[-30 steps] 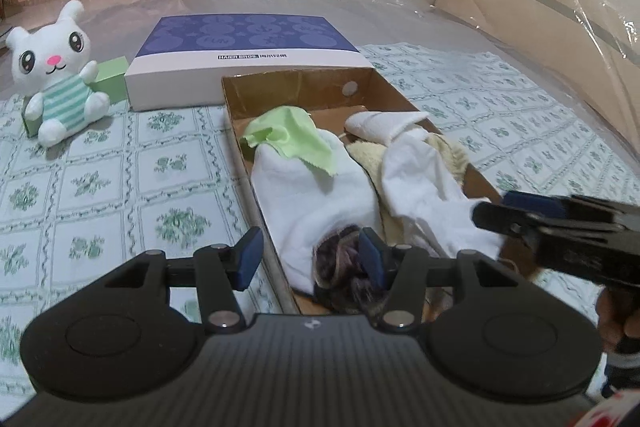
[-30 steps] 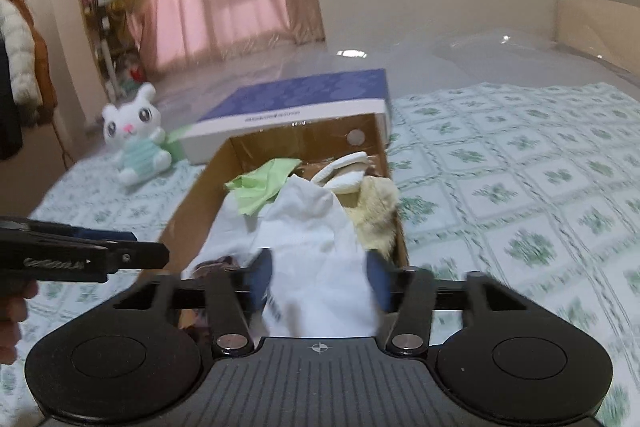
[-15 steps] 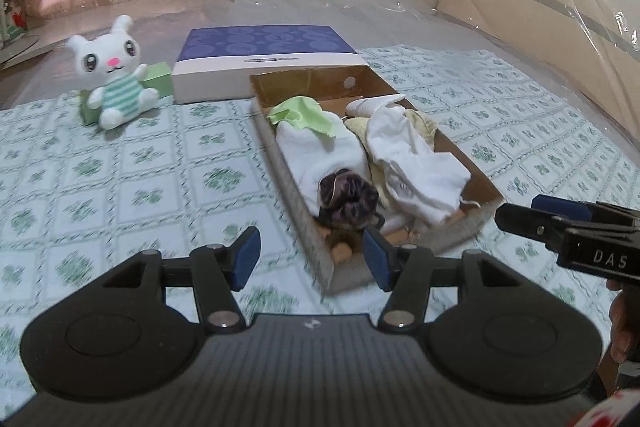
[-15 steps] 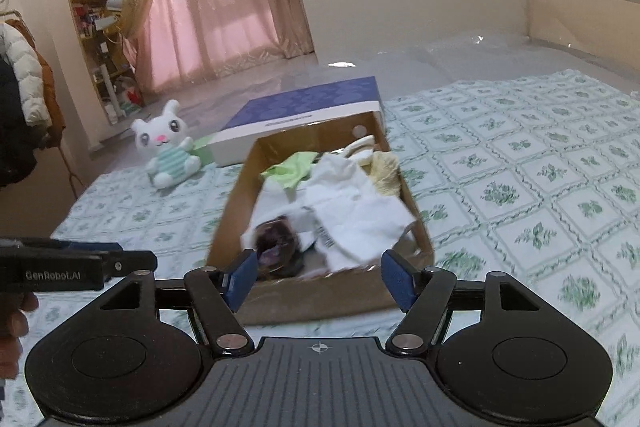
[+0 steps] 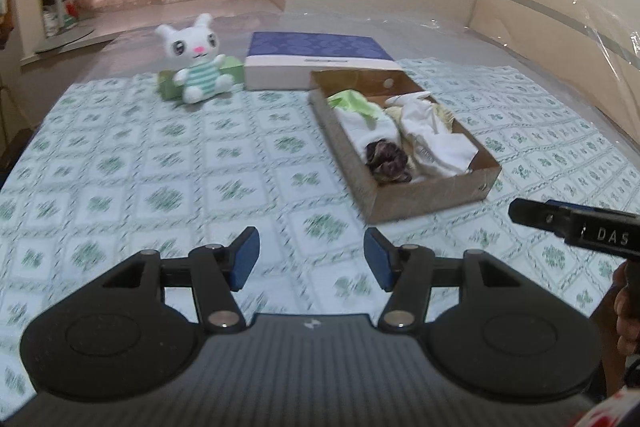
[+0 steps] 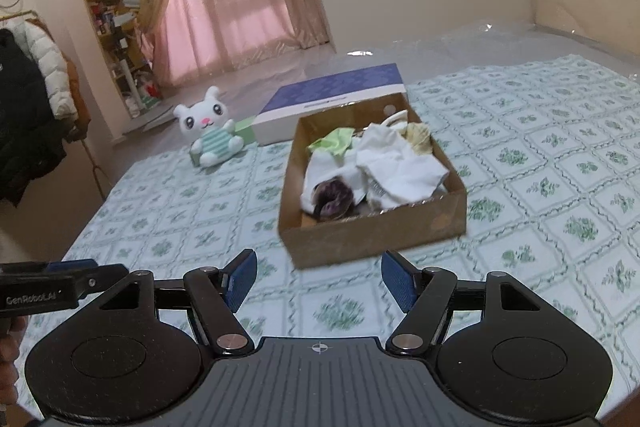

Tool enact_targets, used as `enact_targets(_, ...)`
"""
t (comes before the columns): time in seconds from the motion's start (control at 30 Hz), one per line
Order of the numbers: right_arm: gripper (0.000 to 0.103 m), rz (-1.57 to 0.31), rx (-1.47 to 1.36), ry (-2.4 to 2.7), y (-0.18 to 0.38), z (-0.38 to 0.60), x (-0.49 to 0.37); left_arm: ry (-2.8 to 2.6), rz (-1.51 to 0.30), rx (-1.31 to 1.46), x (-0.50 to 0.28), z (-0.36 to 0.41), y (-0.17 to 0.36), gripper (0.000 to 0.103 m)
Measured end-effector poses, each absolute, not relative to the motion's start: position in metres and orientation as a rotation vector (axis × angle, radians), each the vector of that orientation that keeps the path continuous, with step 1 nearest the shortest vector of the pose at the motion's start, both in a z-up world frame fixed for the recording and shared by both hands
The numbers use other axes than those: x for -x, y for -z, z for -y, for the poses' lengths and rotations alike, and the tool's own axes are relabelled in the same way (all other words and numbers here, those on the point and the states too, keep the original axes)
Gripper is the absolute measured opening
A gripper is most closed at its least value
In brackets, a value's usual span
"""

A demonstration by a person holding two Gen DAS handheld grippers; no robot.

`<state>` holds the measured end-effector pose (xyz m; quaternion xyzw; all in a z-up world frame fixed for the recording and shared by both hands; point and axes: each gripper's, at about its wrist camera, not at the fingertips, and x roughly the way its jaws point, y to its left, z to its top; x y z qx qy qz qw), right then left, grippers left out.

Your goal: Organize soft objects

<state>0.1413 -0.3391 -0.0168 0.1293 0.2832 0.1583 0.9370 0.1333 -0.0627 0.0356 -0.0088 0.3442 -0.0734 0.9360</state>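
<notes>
A brown cardboard box [image 5: 432, 199] [image 6: 372, 231] lies on the patterned bedspread. It holds white cloths [image 5: 436, 143] [image 6: 400, 167], a green cloth [image 5: 354, 103] [image 6: 334, 143], a pale yellow cloth [image 6: 420, 139] and a dark furry bundle [image 5: 386, 157] [image 6: 334, 195]. My left gripper [image 5: 312, 259] hovers open over the bedspread, short of the box, with nothing between its fingers. My right gripper [image 6: 319, 281] is also open and empty, just in front of the box's near wall. Each gripper shows at the edge of the other's view.
A white plush bunny [image 5: 196, 63] [image 6: 210, 131] sits against a small green box [image 5: 234, 69] at the back left. A flat blue-topped box [image 5: 316, 51] [image 6: 336, 91] lies behind the cardboard box. Plastic sheeting covers the far bed. Coats hang at the left [image 6: 28, 99].
Both grippers have drawn back and up from the box, which now looks smaller and farther. The right jaws widened and no longer have white cloth between them.
</notes>
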Motion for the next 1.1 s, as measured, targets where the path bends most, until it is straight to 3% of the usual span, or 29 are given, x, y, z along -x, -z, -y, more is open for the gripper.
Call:
enact_targets(0.63,0.069,-0.683,-0.165,-0.465,0.029,0.272,-0.091,0.035,-0.748,0.047,-0.044,0.012,-0.023,0.055)
enact_targets(1.1,0.069,-0.746,-0.096,-0.555,0.049,0.231,-0.085,-0.014,-0.808,0.077,-0.022,-0.010,-0.002,0.055)
